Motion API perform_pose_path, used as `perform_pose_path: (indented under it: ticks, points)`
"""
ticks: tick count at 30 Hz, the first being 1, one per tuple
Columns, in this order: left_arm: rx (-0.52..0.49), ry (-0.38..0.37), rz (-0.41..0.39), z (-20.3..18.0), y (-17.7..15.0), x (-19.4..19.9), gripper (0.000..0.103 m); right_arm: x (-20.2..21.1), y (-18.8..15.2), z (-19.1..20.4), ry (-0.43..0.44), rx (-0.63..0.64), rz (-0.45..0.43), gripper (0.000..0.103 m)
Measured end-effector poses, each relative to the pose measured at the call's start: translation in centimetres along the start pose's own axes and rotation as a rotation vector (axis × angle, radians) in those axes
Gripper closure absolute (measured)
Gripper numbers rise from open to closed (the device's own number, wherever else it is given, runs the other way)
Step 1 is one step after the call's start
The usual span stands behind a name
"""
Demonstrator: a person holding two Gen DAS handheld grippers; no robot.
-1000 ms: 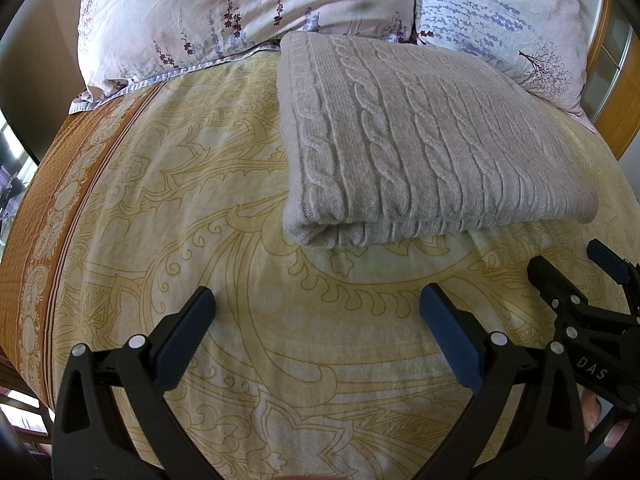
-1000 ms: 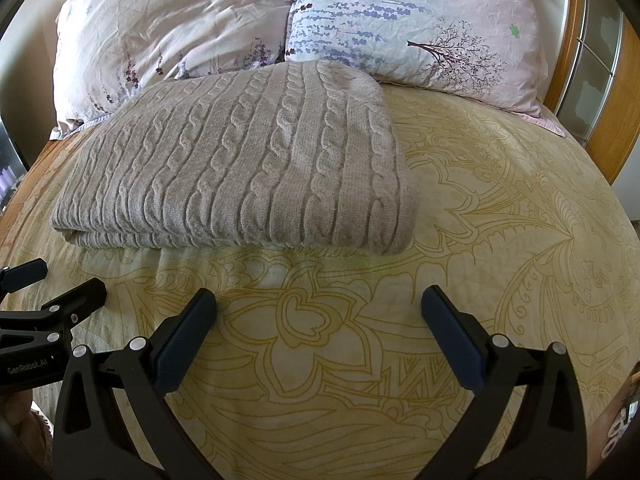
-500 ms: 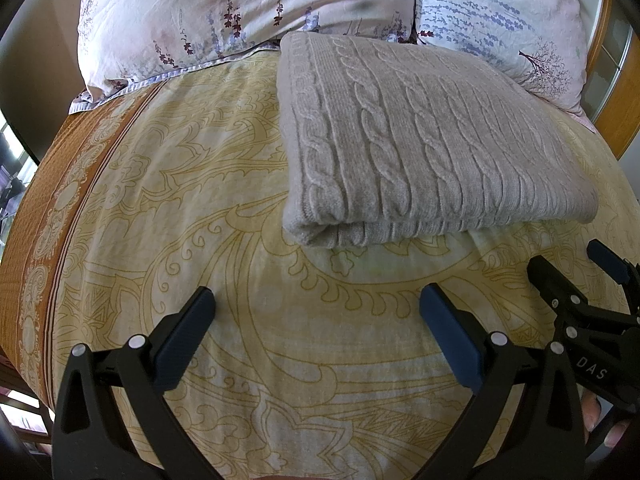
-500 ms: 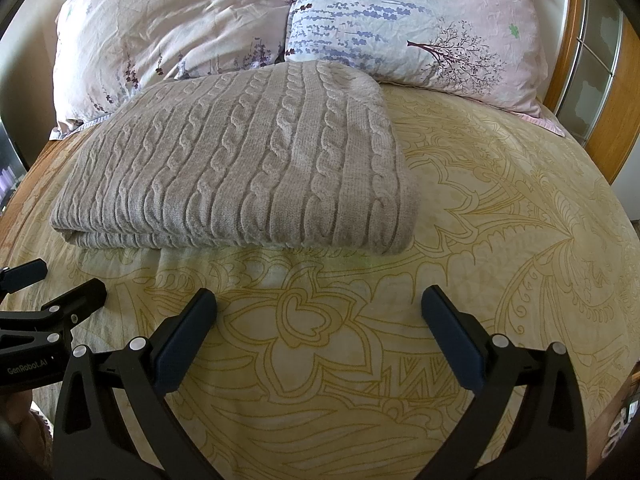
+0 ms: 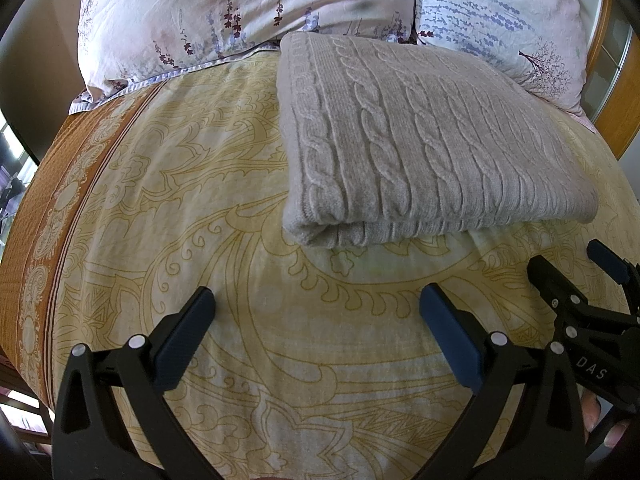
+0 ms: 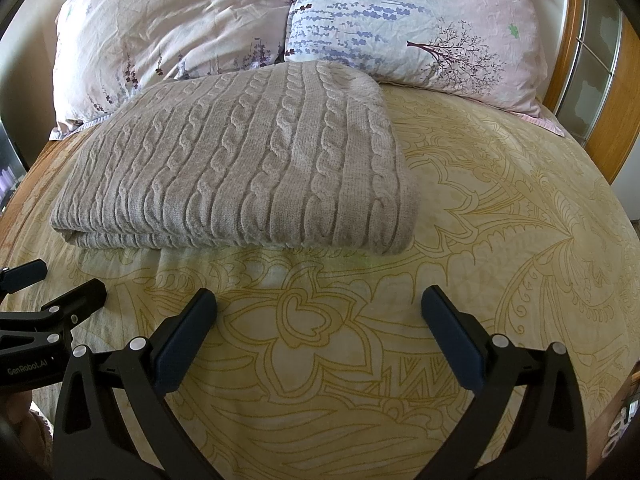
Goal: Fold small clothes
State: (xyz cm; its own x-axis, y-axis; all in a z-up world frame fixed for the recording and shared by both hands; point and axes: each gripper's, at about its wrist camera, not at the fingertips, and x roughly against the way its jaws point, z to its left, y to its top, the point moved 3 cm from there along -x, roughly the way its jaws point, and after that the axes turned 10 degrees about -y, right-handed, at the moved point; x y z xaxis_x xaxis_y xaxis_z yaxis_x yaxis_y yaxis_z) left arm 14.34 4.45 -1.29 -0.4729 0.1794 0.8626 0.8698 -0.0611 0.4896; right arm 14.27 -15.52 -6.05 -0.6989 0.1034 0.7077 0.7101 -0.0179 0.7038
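Note:
A grey cable-knit sweater [image 5: 420,148] lies folded into a neat rectangle on the yellow patterned bedspread [image 5: 200,208], its far edge against the pillows. It also shows in the right wrist view [image 6: 248,168]. My left gripper [image 5: 318,312] is open and empty, hovering over the bedspread short of the sweater's near left corner. My right gripper [image 6: 320,312] is open and empty, short of the sweater's near right edge. Each gripper shows at the edge of the other's view: the right one [image 5: 576,276] and the left one [image 6: 56,288].
Two floral pillows [image 6: 168,32] [image 6: 420,20] lean at the head of the bed. A wooden headboard frame [image 6: 568,52] stands at the right. The bedspread's orange border [image 5: 44,208] marks the bed's left edge.

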Motion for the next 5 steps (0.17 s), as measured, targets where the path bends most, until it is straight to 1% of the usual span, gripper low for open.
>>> perform_pose_path:
  ticks: [5]
  points:
    - [0.0,0.0,0.001,0.01,0.01,-0.01,0.002,0.0,-0.01,0.0,0.0,0.0,0.0,0.001]
